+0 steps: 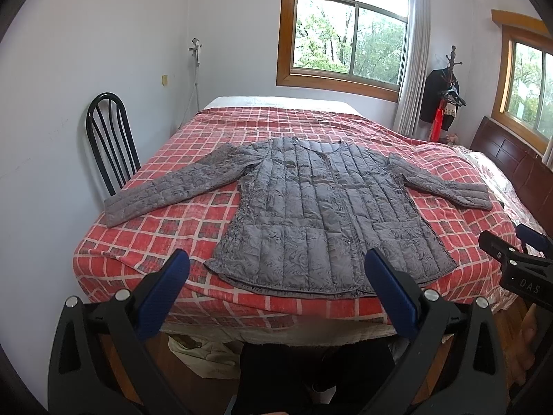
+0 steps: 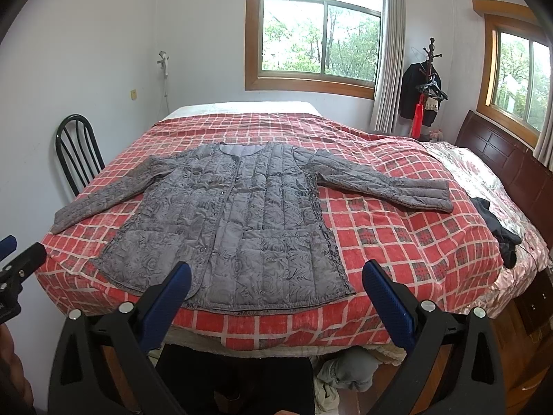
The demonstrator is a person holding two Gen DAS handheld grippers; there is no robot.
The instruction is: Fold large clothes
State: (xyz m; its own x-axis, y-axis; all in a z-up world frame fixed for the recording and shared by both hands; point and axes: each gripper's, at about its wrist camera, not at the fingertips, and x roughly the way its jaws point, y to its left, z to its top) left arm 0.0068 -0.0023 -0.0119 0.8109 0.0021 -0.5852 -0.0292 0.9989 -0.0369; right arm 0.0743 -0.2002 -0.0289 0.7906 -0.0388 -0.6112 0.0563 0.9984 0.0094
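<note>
Grey quilted jacket [image 1: 321,207] lies flat and buttoned on the red checked bedspread [image 1: 179,228], sleeves spread out to both sides, hem toward the near edge. Left gripper [image 1: 276,269] and right gripper [image 2: 276,282] hover short of the bed, jaws wide apart, holding nothing.

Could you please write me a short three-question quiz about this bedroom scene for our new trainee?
1. True or false: the grey quilted jacket lies folded in half on the checked blanket.
2. What stands beside the bed, against the wall?
3. The jaws of the left gripper and right gripper are: A) open, empty B) shut on a sleeve.

Key: 1 false, it lies flat, sleeves spread. 2 black chair. 3 A.
</note>
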